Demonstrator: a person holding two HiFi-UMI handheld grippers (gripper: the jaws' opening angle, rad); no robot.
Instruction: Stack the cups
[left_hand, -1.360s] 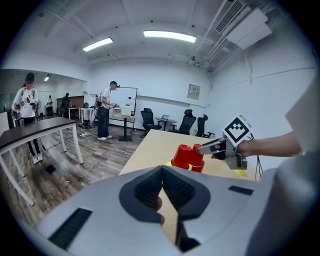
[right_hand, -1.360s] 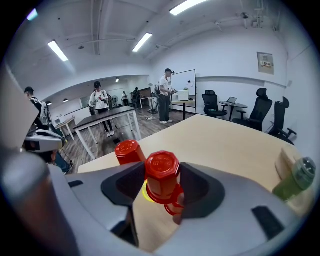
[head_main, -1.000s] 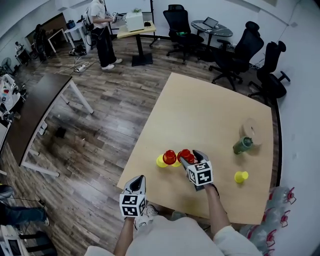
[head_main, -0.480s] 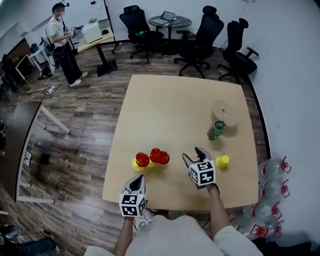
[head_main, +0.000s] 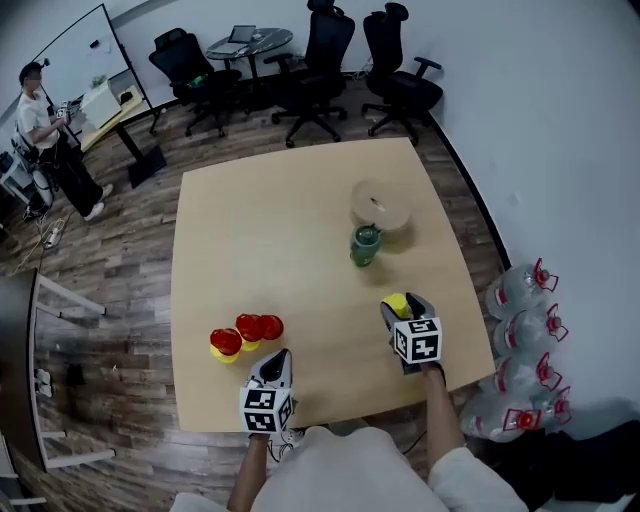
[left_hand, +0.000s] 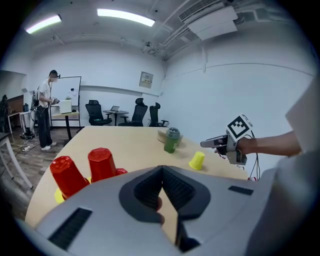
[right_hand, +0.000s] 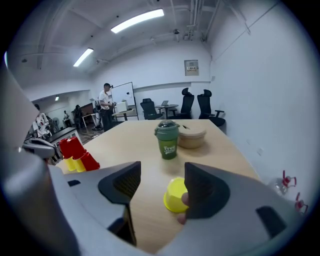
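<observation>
A lone yellow cup (head_main: 396, 301) stands upside down near the table's right front. My right gripper (head_main: 404, 309) is open around it. In the right gripper view the yellow cup (right_hand: 176, 195) sits close against the right jaw, with a gap to the left one. A cluster of upside-down red cups (head_main: 250, 328) and yellow cups (head_main: 222, 352) stands at the front left. My left gripper (head_main: 274, 362) hovers at the front edge just right of that cluster, shut and empty. In the left gripper view the red cups (left_hand: 101, 162) lie ahead to the left.
A green bottle (head_main: 365, 245) and a round tan lidded container (head_main: 379, 205) stand behind the lone cup. Large water bottles (head_main: 522, 300) lie on the floor right of the table (head_main: 270, 240). Office chairs (head_main: 320, 50) and a person (head_main: 50, 140) are far off.
Both grippers have swung to the right along the table's front. The right one left the red cups and now straddles the lone yellow cup. The head view turned with them.
</observation>
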